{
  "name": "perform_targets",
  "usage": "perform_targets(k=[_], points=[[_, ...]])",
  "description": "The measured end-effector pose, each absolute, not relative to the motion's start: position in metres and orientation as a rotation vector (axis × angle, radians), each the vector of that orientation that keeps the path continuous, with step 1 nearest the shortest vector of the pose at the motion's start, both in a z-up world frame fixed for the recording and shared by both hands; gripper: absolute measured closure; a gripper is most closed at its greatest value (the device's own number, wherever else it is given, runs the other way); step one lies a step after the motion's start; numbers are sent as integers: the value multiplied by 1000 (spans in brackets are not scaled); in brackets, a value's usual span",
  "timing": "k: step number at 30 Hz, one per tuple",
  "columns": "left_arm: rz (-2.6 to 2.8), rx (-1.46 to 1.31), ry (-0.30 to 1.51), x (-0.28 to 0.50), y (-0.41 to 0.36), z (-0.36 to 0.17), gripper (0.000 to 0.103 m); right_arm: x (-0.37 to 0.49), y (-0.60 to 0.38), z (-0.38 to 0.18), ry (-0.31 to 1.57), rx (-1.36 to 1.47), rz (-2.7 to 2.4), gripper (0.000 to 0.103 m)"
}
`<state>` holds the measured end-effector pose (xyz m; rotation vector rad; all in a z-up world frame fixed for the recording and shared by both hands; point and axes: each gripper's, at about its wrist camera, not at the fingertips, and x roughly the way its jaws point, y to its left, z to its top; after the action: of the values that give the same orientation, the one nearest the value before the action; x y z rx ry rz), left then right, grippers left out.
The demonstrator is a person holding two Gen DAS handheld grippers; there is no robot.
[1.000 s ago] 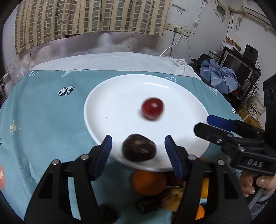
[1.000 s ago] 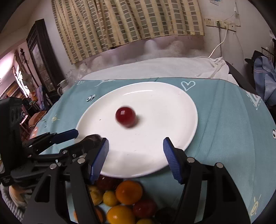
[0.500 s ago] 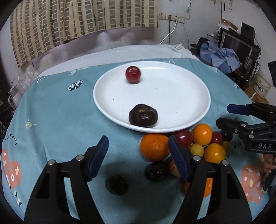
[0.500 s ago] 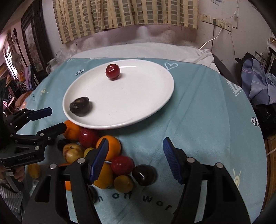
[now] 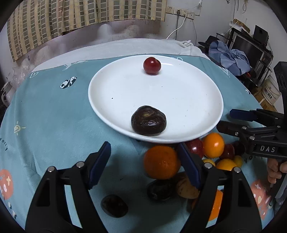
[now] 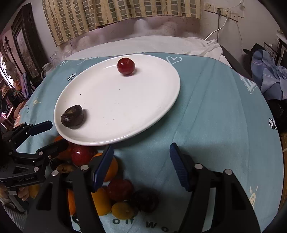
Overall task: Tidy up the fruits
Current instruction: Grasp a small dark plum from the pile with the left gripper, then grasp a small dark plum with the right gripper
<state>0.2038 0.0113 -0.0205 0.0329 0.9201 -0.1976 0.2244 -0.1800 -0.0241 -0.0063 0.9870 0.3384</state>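
On the teal-clothed desk (image 5: 53, 116), the round white plate (image 5: 179, 93) at frame centre holds two fruits. Loose fruit pile (image 5: 206, 154) lies lower right. Left gripper (image 5: 143, 161), fingers just opening, and right gripper (image 6: 141, 163) hover empty; next pick needs descending.

Behind your table hung a checked curtain (image 5: 80, 18), wall sockets (image 5: 179, 13) to its right, a dark monitor (image 5: 245, 46) beyond.
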Motion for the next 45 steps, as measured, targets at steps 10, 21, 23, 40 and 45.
perform_targets(k=[10,21,23,40,45], points=[[-167,5,953,220,16,-25,22,242,-180,-33,1008,39,361,37],[-116,-82,884,165,72,-4,22,183,-199,-12,931,121,452,37],[-111,-90,888,153,78,-9,24,173,-205,-9,911,149,461,37],[-170,81,909,141,49,-46,63,153,-221,-19,903,129,435,37],[-174,87,909,138,47,-46,70,155,-229,-20,911,136,410,45]])
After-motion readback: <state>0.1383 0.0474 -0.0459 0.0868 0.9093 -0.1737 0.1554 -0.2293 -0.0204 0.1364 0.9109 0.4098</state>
